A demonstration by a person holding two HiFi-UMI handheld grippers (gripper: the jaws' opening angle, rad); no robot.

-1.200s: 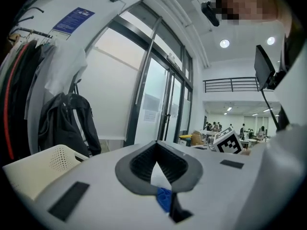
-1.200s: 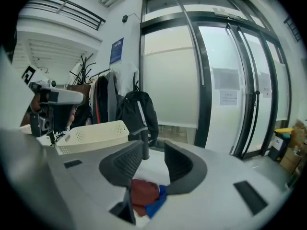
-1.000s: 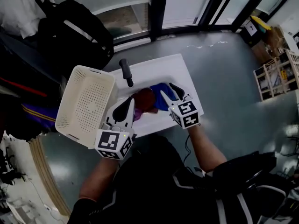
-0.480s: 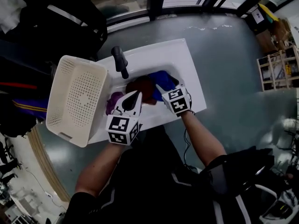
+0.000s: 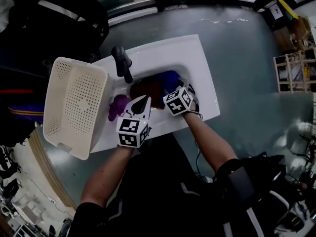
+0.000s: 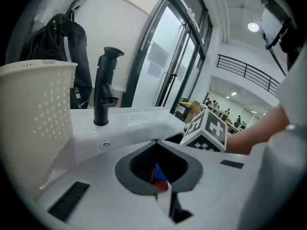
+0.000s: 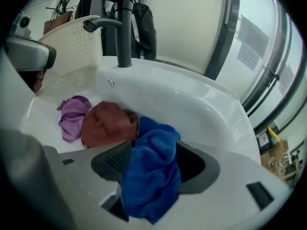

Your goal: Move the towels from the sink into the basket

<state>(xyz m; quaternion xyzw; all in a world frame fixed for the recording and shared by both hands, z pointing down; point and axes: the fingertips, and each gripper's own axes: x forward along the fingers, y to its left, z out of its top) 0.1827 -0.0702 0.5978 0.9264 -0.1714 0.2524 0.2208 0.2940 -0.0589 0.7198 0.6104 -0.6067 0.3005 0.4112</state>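
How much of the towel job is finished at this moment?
Done: nothing; the basket is empty. In hand: the right gripper, jaws just opening, straddles the blue towel without pinching. Remaining: blue towel, red towel and purple towel all lie in the sink.

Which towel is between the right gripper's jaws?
The blue towel: it sits between the jaws of the right gripper, which have just been opening. The red-brown towel and purple towel lie outside them.
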